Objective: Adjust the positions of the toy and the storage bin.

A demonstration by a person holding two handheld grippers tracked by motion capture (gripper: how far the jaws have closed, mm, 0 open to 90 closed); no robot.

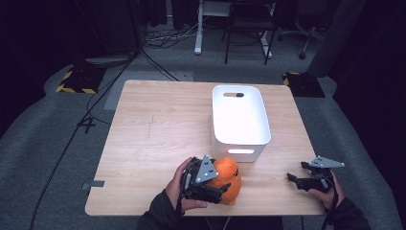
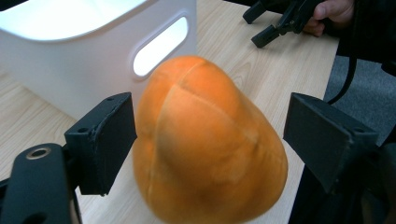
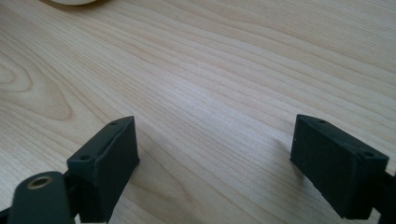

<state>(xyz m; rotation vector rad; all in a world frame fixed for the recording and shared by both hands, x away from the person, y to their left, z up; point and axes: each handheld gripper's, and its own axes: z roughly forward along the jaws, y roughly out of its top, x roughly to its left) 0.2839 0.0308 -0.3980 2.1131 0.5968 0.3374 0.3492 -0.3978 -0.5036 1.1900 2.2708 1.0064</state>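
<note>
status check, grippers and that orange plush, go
Left gripper open, jaws astride orange plush. Right gripper open over bare table. White bin just beyond plush.

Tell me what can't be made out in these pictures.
- Near side of the orange plush: high view, hidden by the left gripper.
- Plush's underside: left gripper view, cut off at the bottom edge.
- White bin floor: left gripper view, hidden behind its own wall.
- Right gripper jaw gap: too small in the high view.

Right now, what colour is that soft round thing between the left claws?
Orange, with faint seams; the plush toy shows best in the left gripper view.
</note>
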